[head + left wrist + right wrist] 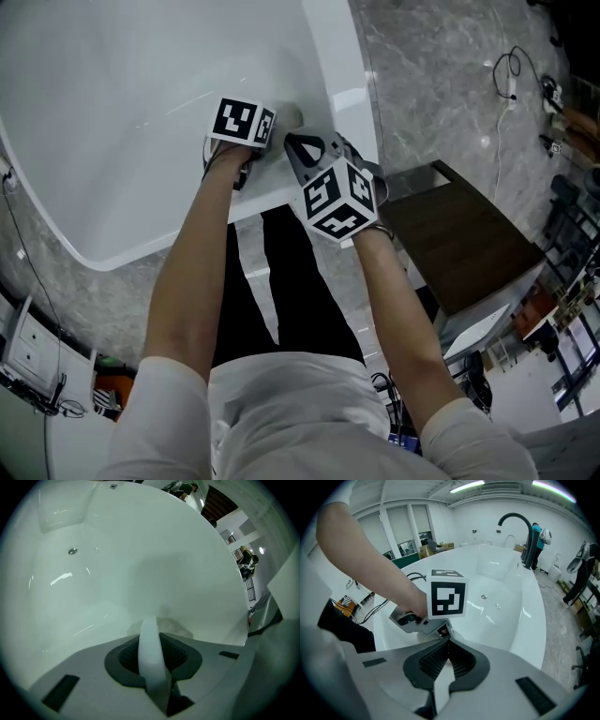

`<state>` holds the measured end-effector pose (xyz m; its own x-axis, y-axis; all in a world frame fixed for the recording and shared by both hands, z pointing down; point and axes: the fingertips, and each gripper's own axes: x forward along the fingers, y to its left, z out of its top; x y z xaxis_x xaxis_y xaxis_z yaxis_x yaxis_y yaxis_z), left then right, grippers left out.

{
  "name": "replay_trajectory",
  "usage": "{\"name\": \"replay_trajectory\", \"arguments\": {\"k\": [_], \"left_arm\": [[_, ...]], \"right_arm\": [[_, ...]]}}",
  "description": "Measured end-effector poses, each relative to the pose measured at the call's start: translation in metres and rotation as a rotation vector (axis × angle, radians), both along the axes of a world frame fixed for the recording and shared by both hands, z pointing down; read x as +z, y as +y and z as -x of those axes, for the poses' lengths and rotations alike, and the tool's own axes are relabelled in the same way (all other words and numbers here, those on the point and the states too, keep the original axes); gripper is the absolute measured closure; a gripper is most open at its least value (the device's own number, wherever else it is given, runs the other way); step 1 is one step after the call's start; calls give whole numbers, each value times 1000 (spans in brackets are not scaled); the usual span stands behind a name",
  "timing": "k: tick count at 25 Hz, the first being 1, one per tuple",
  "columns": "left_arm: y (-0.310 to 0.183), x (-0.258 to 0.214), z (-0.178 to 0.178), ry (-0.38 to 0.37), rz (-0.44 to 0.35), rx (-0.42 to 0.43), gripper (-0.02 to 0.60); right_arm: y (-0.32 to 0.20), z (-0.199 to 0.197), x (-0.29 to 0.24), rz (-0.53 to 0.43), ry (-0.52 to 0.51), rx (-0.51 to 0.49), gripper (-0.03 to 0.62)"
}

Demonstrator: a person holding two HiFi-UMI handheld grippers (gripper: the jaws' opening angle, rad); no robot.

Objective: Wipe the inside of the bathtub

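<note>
- Glossy white bathtub [84, 583]: inner wall directly ahead.
- Left gripper [151, 649]: clamped on white folded cloth strip [148, 627], cloth tip near wall.
- Right gripper [446, 644]: jaws together, over rim.
- Handling: press cloth flat, use overlapping strokes, keep clamp firm.

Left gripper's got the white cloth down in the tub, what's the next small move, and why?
Probably sweep the left gripper sideways along the bathtub's inner wall, pressing lightly. Its jaws are clamped on the white cloth, whose tip sits at a dull grey patch on that wall. The right gripper is shut, up near the rim and seemingly out of the path.
</note>
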<state>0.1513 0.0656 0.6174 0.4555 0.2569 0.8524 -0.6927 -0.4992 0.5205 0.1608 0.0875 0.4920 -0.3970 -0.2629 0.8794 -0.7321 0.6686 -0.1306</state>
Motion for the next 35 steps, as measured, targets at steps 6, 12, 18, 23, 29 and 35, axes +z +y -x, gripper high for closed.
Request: {"name": "replay_trajectory", "arguments": {"k": [6,12,18,23,29,35], "left_arm": [[-7,14,9,-4,13,0,489],[-7,14,17,-8,7,-5,489],[-8,14,45,-30,21,-35,489],[-7,12,66,-51,26,-45,489],[-7,9,90,-64,11,-68,489],[-8,6,112,-70,8,-97,489]], "right_arm": [[-8,10,1,-3,18,-29,576],[-13,17,0,-13,38,-65,576],[-17,34,0,-14,35,-82,576],[-16,49,2,-7,31,-112,576],[-16,64,8,4,29,-137,576],[-18,82,8,4,17,-153,576]]}}
